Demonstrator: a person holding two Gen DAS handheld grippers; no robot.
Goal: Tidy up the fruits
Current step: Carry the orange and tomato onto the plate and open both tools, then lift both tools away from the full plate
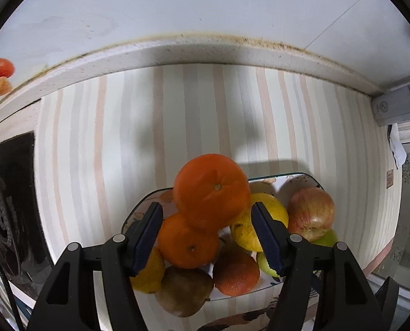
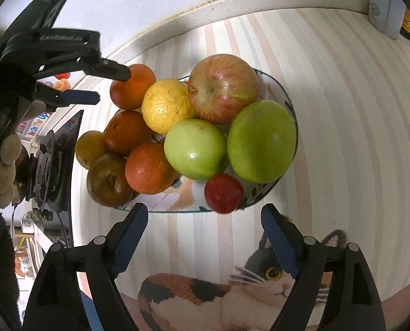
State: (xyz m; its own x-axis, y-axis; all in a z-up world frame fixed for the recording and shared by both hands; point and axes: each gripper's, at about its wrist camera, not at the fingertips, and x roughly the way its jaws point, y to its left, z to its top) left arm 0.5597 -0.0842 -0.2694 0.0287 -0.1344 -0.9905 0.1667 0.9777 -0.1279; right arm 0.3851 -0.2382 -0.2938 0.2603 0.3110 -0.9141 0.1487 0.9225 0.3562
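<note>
A glass plate [image 2: 290,104] with a cat print holds a pile of fruit: several oranges, a yellow lemon [image 2: 167,106], a red-yellow apple [image 2: 222,88], two green apples [image 2: 261,140], a brown pear [image 2: 108,179] and a small red fruit [image 2: 223,193]. My left gripper [image 1: 207,215] [image 2: 114,85] is open over the plate's far side, its jaws on either side of the top orange [image 1: 211,190] [image 2: 134,87] with a gap at each pad. My right gripper [image 2: 202,220] is open and empty just in front of the plate's near rim.
The plate stands on a striped mat [image 2: 342,110] with a cat picture [image 2: 271,273]. A pale counter edge [image 1: 177,52] and wall run behind. A black stove burner [image 2: 50,165] lies left of the mat. A grey box [image 1: 398,104] stands at the back right.
</note>
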